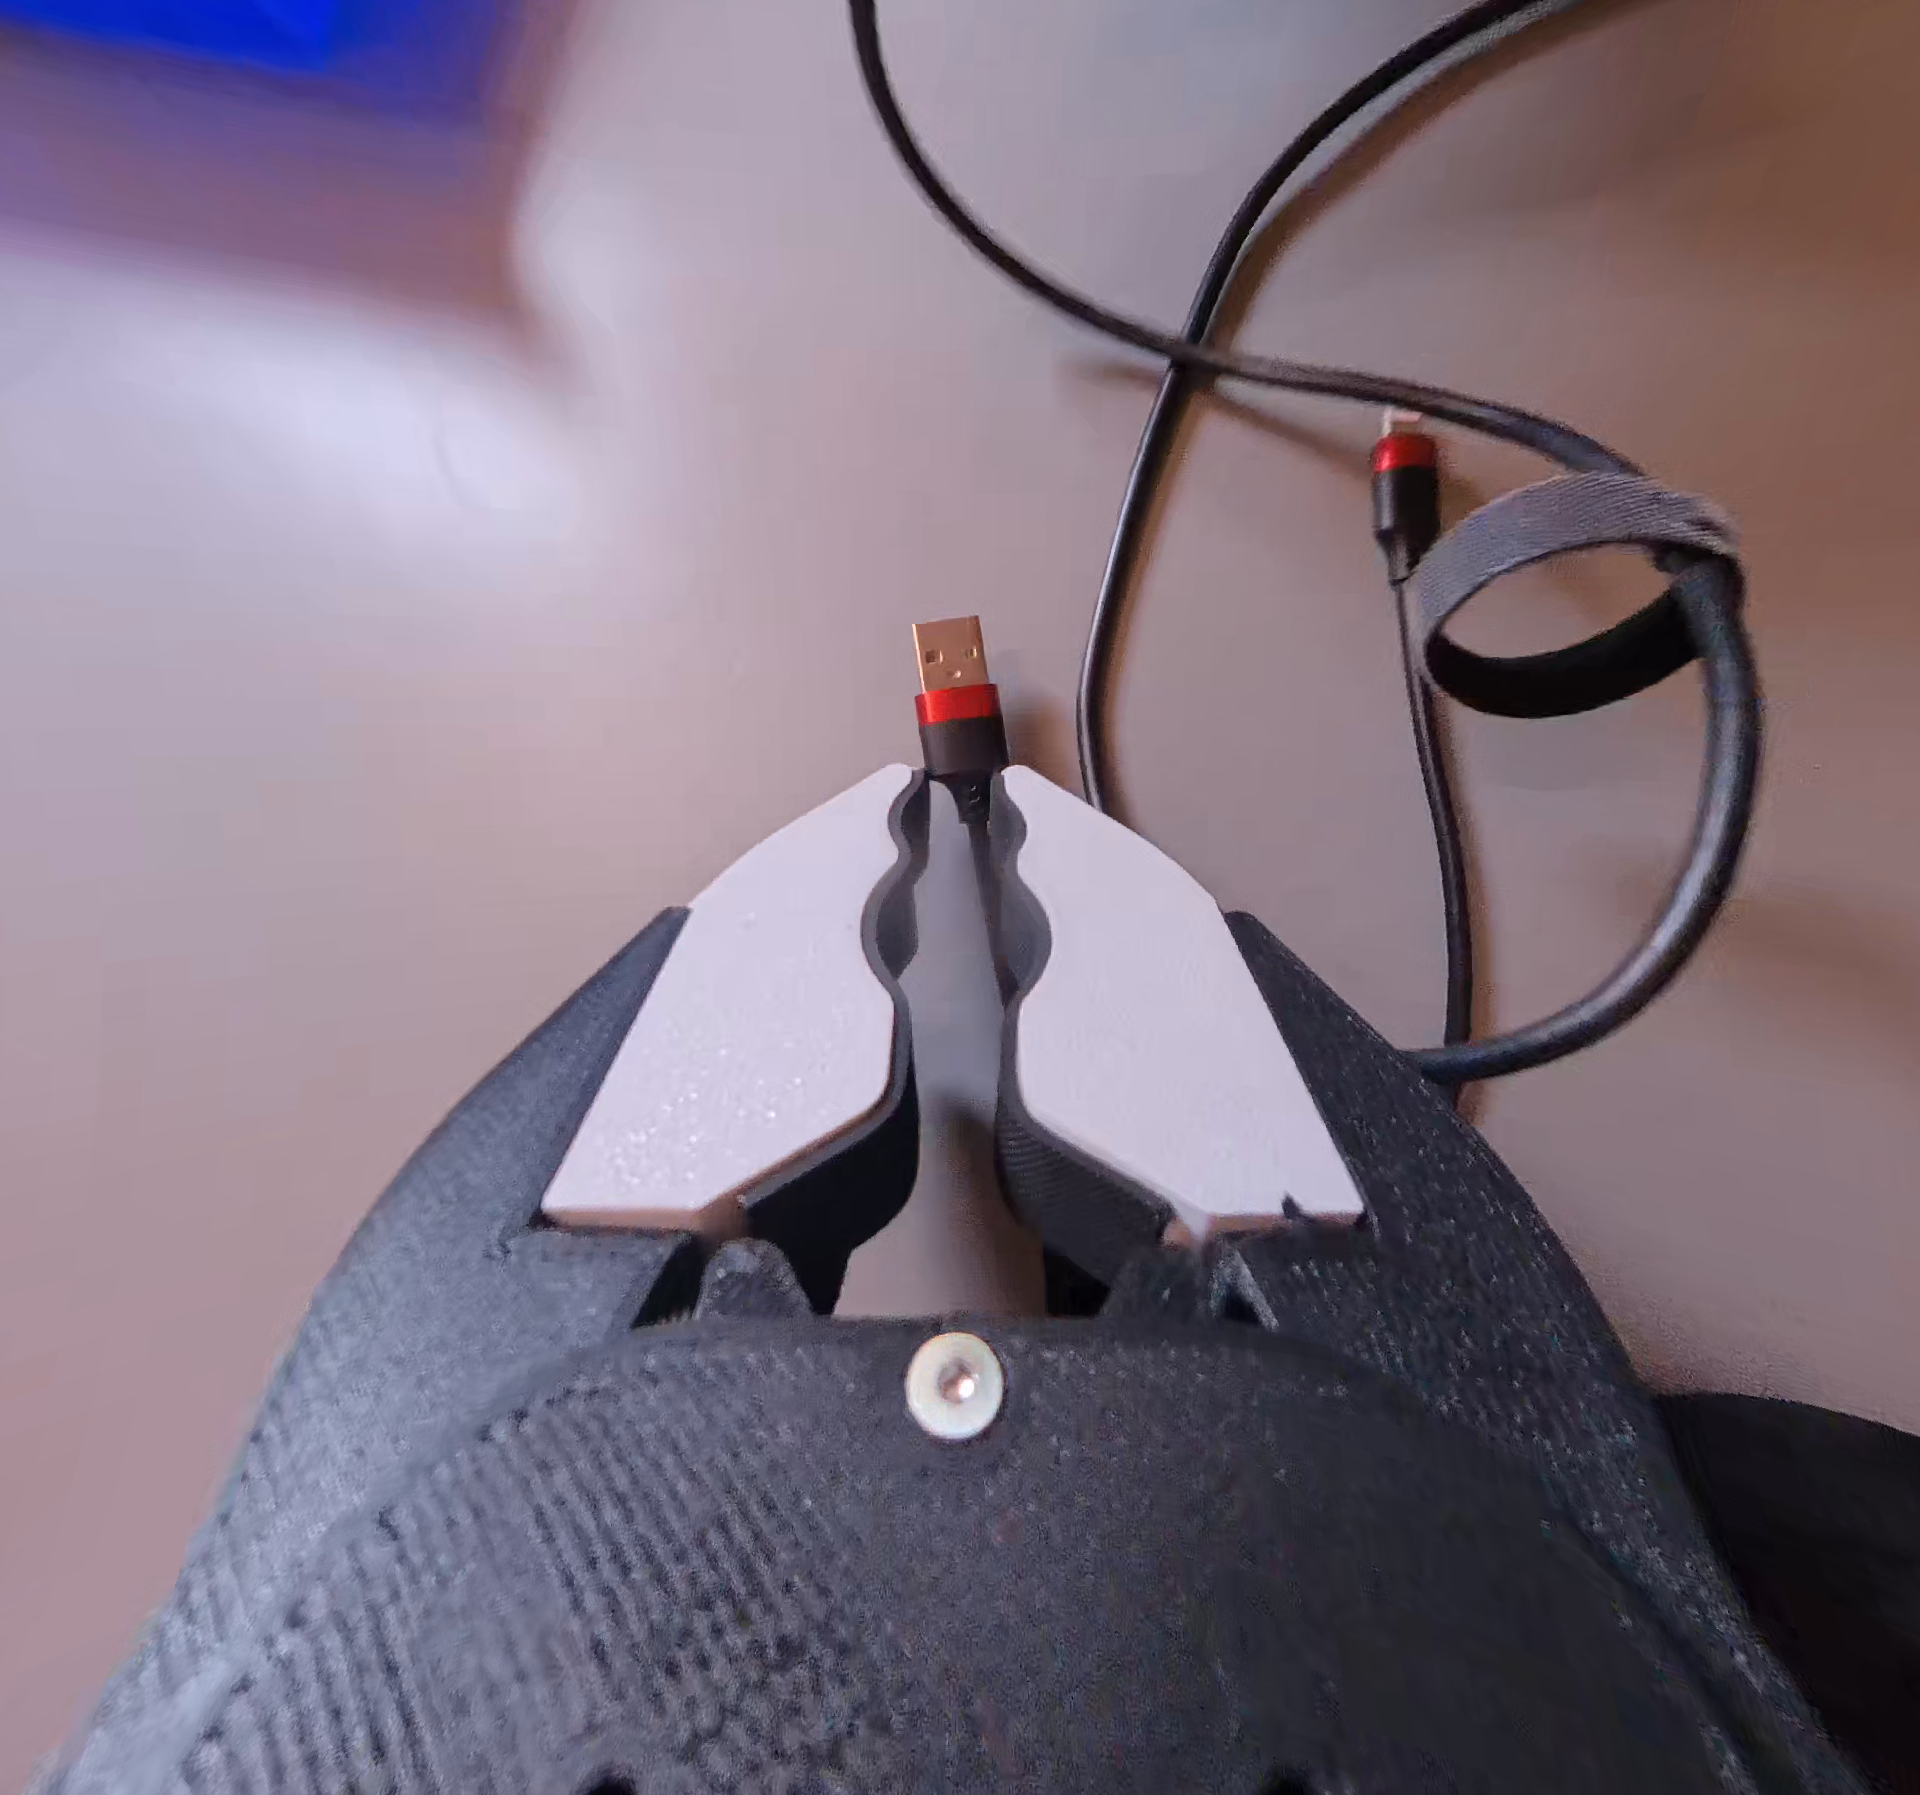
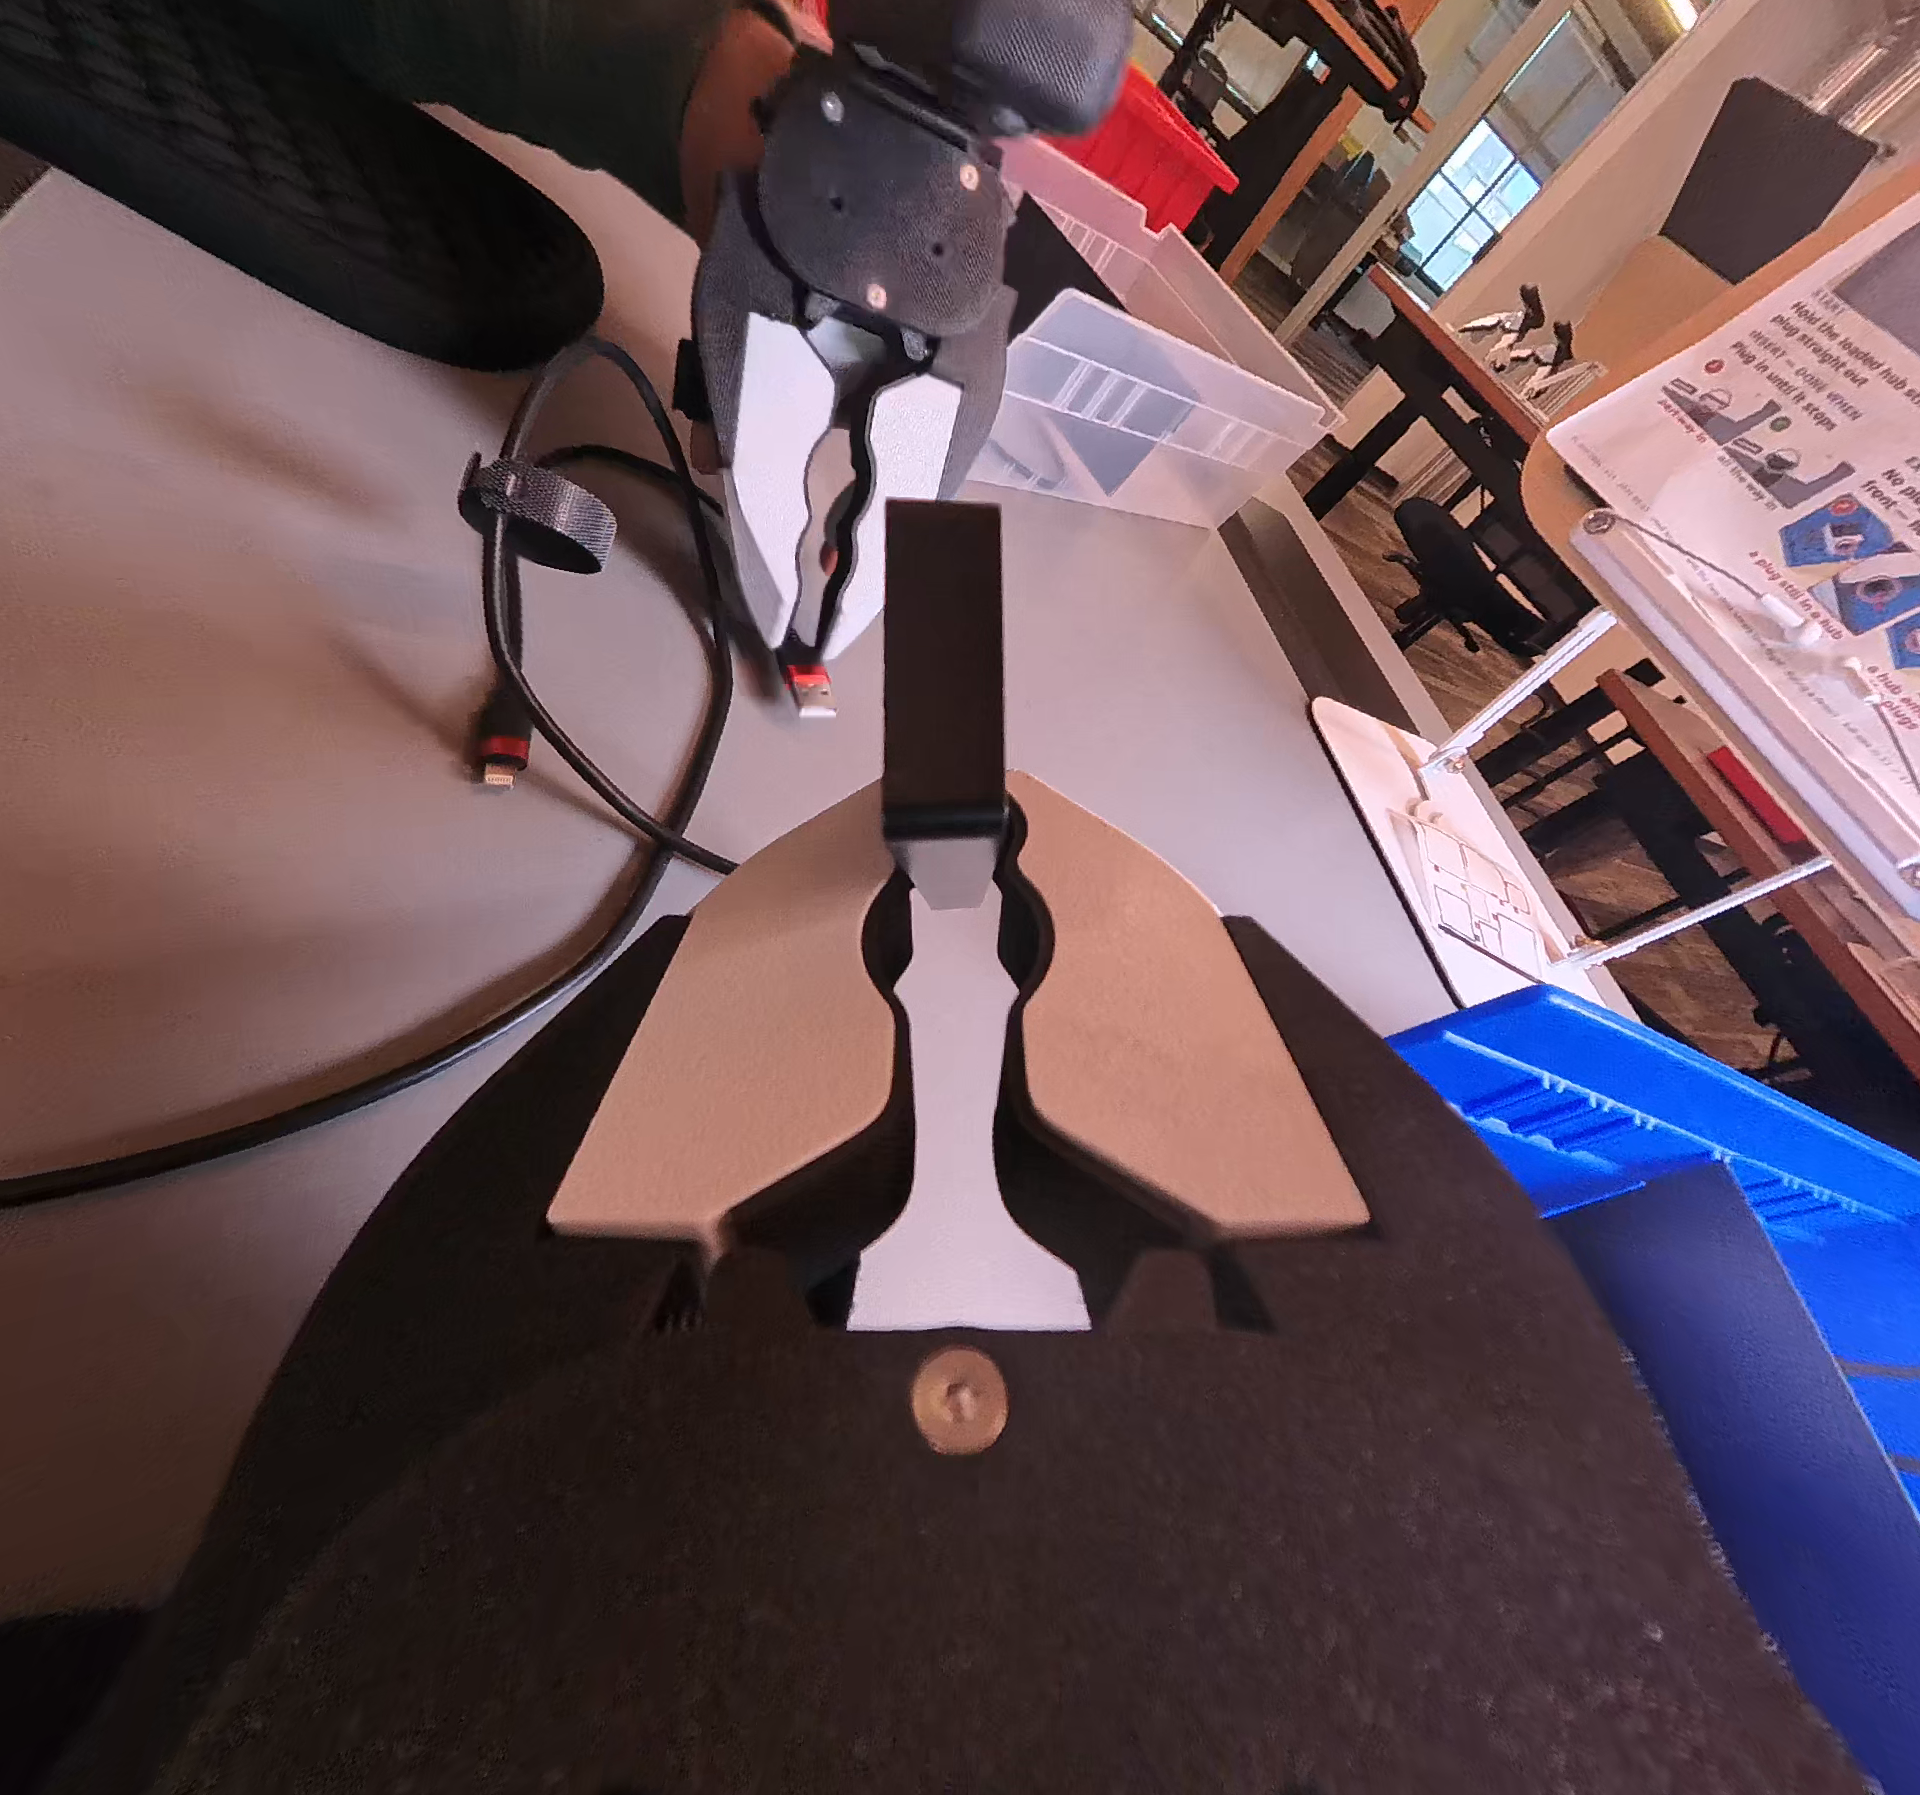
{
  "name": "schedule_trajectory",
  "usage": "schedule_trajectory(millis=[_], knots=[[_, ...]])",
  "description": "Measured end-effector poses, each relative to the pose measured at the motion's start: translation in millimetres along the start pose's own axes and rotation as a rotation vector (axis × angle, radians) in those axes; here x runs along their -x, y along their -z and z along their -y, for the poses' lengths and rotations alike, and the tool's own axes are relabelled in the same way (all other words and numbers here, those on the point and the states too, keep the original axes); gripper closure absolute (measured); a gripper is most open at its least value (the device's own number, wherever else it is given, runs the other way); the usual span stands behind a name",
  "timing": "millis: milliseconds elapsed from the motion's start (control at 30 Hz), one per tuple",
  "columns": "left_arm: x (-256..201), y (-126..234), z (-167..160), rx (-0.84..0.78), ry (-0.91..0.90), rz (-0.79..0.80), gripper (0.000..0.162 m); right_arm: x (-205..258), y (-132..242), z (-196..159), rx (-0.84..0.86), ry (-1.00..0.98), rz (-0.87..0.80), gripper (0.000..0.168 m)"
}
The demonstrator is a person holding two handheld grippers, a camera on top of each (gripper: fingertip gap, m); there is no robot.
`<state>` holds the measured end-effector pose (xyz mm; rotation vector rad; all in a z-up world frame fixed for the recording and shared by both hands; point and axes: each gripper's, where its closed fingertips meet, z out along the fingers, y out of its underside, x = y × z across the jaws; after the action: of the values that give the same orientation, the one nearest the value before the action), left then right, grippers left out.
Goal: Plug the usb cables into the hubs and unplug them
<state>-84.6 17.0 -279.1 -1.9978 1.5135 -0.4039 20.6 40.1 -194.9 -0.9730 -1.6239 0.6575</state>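
The pale grey worktop [image 2: 1122, 665] is smooth and matte, and it runs far and to the right past a clear plastic bin [image 2: 1143, 395]. A ribbed blue bin [image 2: 1683, 1132] sits at the near right.

The right gripper [image 2: 943, 841], black textured plastic with pale wavy-edged fingers, has its jaws pinched on the hub [image 2: 941, 665]. The hub is a flat black bar with a grey near end. Its long axis runs straight away from the camera, and the far end points toward the left gripper.

The left gripper [image 1: 961, 779] is built the same way, and its jaws are closed on the black collar of the usb plug [image 1: 952, 680]. In the left wrist view the plug juts forward past the fingertips in line with the fingers, with the gold metal shell leading and a red band behind it. In the right wrist view the plug hangs above the worktop, pointing down and toward the near side, just left of the hub and not touching it.

The black braided cable [image 1: 1455, 810] loops loosely over the worktop and crosses itself, with a grey fabric strap [image 1: 1558, 530] around it. The small connector [image 1: 1403, 488] at its other end, also red-banded, lies flat on the worktop.
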Motion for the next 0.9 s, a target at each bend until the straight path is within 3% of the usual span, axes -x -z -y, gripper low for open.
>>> schedule_trajectory(millis=[167, 400, 500, 567, 733, 900], knots=[[4, 36, 34, -0.268, -0.107, 0.129, 0.151, -1, 2, 3, -0.014, 0.008, -0.007, 0.156], [6, 77, 61, -0.329, -0.167, 0.227, 0.152, -1, 5, 10, -0.056, 0.009, -0.011, 0.156], [0, 99, 91, -0.372, -0.078, 0.140, 0.152, -1, 5, 15, -0.084, 0.008, -0.014, 0.156], [-13, 102, 107, -0.373, 0.054, -0.027, 0.152, 0, 5, 18, -0.100, 0.004, -0.013, 0.156], [-44, 54, 116, -0.343, 0.350, -0.384, 0.151, 7, 1, 20, -0.086, 0.041, -0.009, 0.156], [-39, 27, 111, -0.328, 0.521, -0.500, 0.152, 11, -4, 13, -0.027, 0.136, -0.031, 0.156]])
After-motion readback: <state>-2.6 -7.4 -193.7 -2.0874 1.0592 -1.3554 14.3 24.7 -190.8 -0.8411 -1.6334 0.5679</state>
